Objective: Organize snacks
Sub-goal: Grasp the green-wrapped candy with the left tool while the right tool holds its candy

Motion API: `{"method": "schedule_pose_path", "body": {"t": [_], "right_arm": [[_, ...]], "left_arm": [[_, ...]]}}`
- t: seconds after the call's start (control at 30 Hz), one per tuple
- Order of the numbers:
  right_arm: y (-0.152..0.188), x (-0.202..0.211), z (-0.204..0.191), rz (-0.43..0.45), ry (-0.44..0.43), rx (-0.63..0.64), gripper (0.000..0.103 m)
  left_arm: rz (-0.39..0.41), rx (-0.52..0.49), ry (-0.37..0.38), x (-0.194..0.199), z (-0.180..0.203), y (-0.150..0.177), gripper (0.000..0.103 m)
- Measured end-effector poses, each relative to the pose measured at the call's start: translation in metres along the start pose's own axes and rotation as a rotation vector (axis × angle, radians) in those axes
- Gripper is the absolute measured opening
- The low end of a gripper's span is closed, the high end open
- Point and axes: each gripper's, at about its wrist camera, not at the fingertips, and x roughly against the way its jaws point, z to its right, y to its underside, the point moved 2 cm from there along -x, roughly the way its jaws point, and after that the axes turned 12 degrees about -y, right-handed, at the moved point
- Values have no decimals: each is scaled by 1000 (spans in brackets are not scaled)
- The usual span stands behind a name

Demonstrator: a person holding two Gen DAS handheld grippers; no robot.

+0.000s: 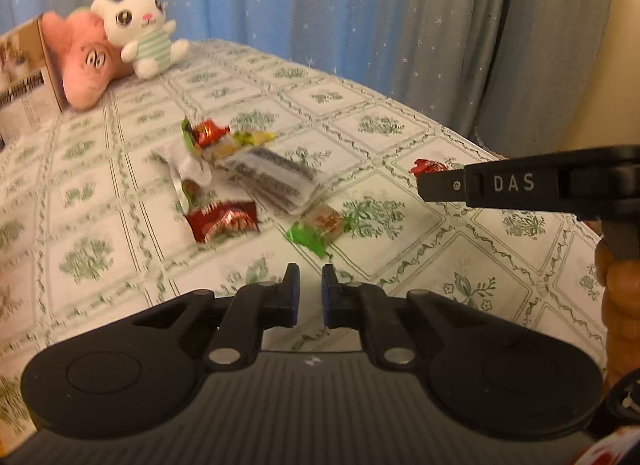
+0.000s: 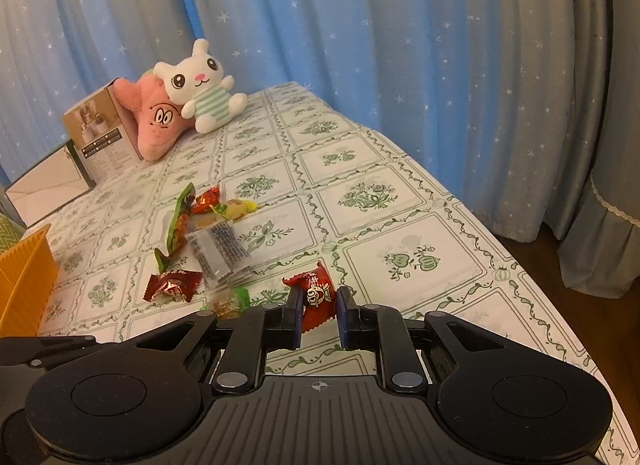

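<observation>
Bracketing the red candy (image 2: 318, 297), right gripper (image 2: 319, 315) fingers apart; next squeeze, carry to far-left orange basket (image 2: 28, 265); left gripper (image 1: 311, 297) empty, fingers apart.

The left gripper (image 1: 311, 274) hovers low with its jaws a little apart. The right gripper (image 2: 319, 297) has its jaws apart, one on each side of a red candy (image 2: 316, 297).
</observation>
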Motion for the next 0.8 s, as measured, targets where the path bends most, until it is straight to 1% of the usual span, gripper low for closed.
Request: {"method": "schedule_pose_path", "body": {"t": [0.07, 0.1, 0.2, 0.27, 0.33, 0.5, 0.63, 0.73, 0.8], "right_arm": [[0, 0, 0, 2, 3, -1, 17], [0, 0, 1, 2, 5, -5, 17], [-1, -1, 5, 1, 13, -19, 17], [-1, -1, 5, 0, 14, -25, 17], [-2, -2, 5, 0, 12, -23, 17], [-2, -3, 5, -2, 10, -25, 17], [-1, -4, 5, -1, 13, -29, 17], [0, -6, 4, -6, 13, -31, 17], [0, -7, 2, -9, 9, -29, 17]], "left_arm": [[25, -11, 0, -3, -1, -6, 14], [32, -10, 9, -5, -2, -9, 15], [34, -26, 47, -20, -1, -19, 16], [30, -47, 65, -28, 2, -22, 19], [40, -69, 66, -32, 5, -24, 25], [50, -92, 77, -38, 7, -25, 32], [41, -80, 93, -42, 8, -28, 31], [31, -62, 96, -39, 7, -27, 26], [25, -50, 85, -33, 5, -22, 24]]}}
